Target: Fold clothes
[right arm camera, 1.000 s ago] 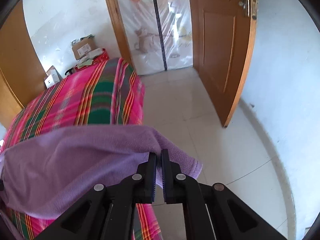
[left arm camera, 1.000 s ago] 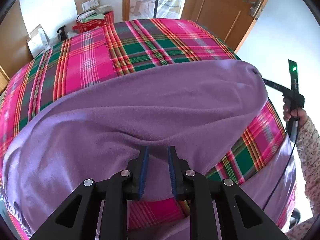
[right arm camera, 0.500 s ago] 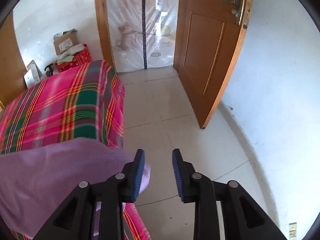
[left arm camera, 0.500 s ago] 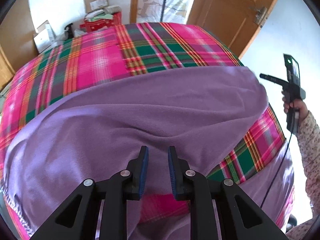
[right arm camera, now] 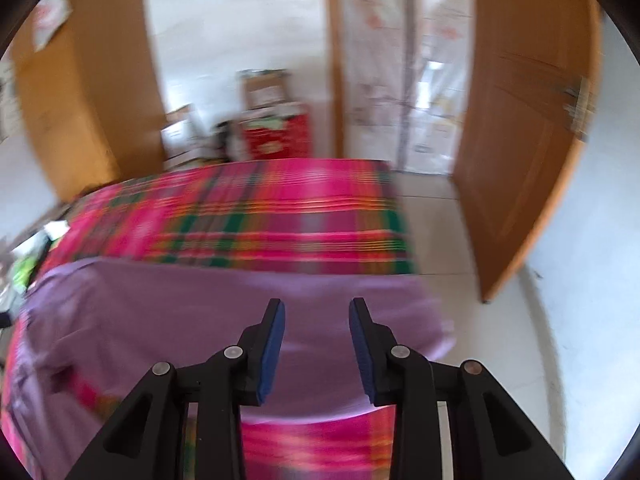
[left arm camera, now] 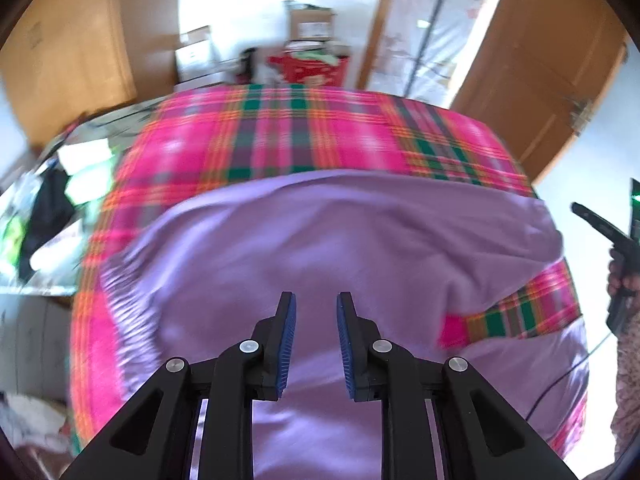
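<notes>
A purple fleece garment [left arm camera: 320, 240] lies folded over on the pink and green plaid bed [left arm camera: 300, 136]. My left gripper [left arm camera: 316, 300] hovers above it, its jaws a little apart with nothing between them. In the right wrist view the same purple garment [right arm camera: 200, 320] lies below my right gripper [right arm camera: 317, 304], whose jaws are opening and hold nothing. The garment's right corner hangs at the bed's edge. The right gripper's handle [left arm camera: 600, 224] and the hand [left arm camera: 620, 280] holding it show at the right edge of the left wrist view. Both views are motion-blurred.
Cardboard boxes [left arm camera: 308, 24] and a red box [left arm camera: 308, 68] stand beyond the bed's far end. A wooden door [right arm camera: 520, 140] stands open on the right above pale floor tiles [right arm camera: 500, 340]. Clutter [left arm camera: 48, 208] lies left of the bed.
My right gripper let go of the garment's corner, opened and drew up and away; the corner dropped onto the bed's edge. Both views pulled back and swung, showing more of the room.
</notes>
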Demonstrator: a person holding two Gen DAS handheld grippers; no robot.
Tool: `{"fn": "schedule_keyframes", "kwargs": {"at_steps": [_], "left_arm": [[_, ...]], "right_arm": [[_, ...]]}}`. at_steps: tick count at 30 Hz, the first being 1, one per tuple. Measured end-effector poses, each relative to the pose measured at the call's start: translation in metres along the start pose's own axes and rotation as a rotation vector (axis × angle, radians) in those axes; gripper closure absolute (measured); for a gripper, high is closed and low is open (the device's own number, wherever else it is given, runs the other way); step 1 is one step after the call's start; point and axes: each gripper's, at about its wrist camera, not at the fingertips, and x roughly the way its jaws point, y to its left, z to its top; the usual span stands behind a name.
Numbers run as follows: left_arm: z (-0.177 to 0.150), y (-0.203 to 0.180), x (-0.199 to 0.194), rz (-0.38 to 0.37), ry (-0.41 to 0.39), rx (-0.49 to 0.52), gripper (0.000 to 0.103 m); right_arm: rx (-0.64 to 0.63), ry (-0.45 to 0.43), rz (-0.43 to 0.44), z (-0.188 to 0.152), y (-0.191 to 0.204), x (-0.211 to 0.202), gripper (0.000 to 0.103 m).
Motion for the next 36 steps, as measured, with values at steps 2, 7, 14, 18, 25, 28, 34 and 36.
{"fn": "schedule_keyframes", "kwargs": {"at_steps": [2,7,14,18,25,28,34,36], "left_arm": [[-0.011,0.021,-0.01,0.016,-0.003,-0.035,0.081],[-0.03,0.08,-0.026,0.089,0.021,-0.136,0.077],[-0.016,0.125,-0.055,0.201,0.034,-0.096,0.076],[0.017,0.135,-0.043,0.222,0.104,-0.024,0.071],[0.016,0.158,0.029,0.089,0.231,-0.127,0.071],[0.013,0.177,0.055,0.055,0.261,-0.207,0.071],[0.018,0.212,0.071,-0.157,0.231,-0.458,0.071],[0.018,0.218,0.07,-0.199,0.219,-0.501,0.071]], "right_arm": [[-0.085,0.001,0.055,-0.002,0.035,-0.003,0.067],[-0.259,0.019,0.169,0.003,0.119,-0.003,0.067],[-0.346,-0.029,0.28,0.059,0.207,-0.012,0.067],[-0.357,-0.038,0.342,0.094,0.247,0.001,0.06],[-0.444,0.108,0.239,0.076,0.281,0.089,0.06],[-0.501,0.152,0.218,0.07,0.287,0.126,0.06],[-0.518,0.228,0.216,0.064,0.29,0.177,0.06],[-0.51,0.255,0.245,0.06,0.287,0.186,0.059]]}}
